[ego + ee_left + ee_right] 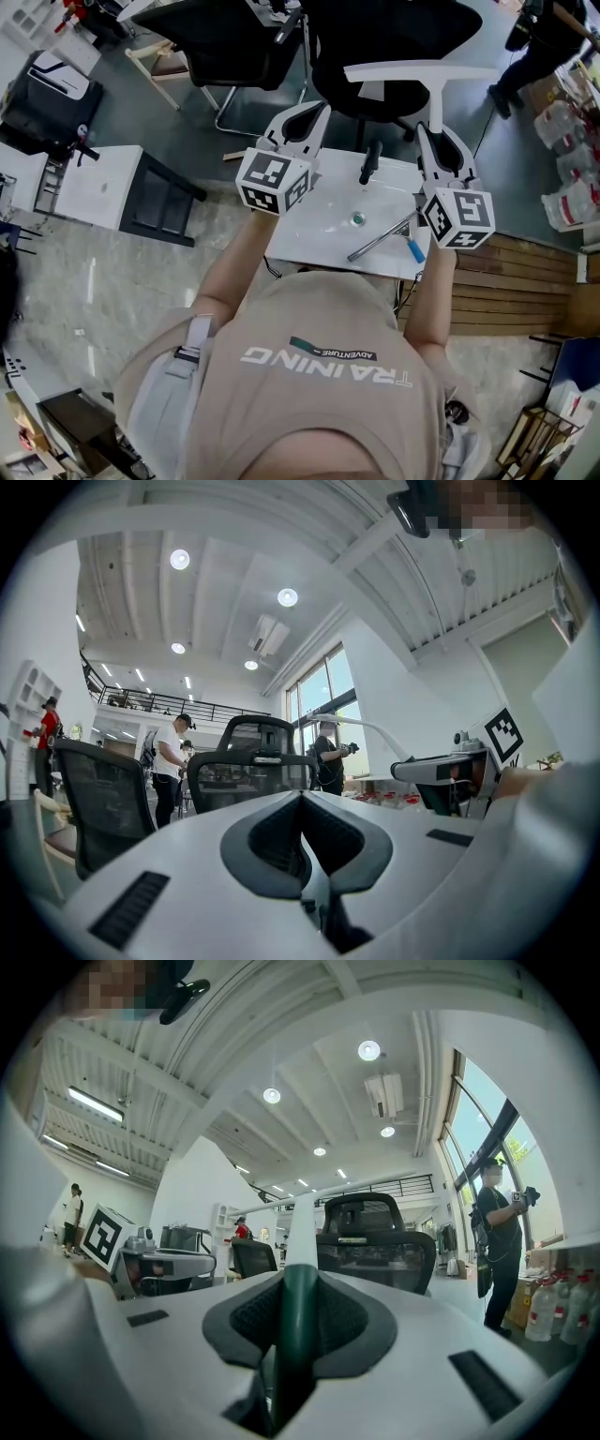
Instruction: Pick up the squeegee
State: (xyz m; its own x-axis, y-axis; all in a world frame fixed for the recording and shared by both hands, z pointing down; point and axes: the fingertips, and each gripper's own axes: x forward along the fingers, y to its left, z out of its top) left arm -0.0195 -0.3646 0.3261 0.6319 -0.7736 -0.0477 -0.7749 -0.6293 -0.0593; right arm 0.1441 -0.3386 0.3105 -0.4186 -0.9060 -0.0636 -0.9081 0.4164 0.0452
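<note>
The person's beige shirt (319, 375) fills the bottom of the head view, both forearms reaching out level. Only that view shows the squeegee (422, 70) whole: a slim white crossbar on a white stem, T-shaped, standing beyond the tips of the right claw (431, 129), above the black chair (394, 47). Below both claws lies a glossy white sink (319, 234) with a black tap (370, 161) and a thin metal rod (380, 239) with a blue end.

The right gripper view alone shows the grasp: the right claw (298, 1274) is clenched on the squeegee's smooth dark green handle (298, 1316), dark ribbed pads against both sides.

In the left gripper view the left claw (302, 797) is clenched shut on nothing, its pads meeting.
</note>
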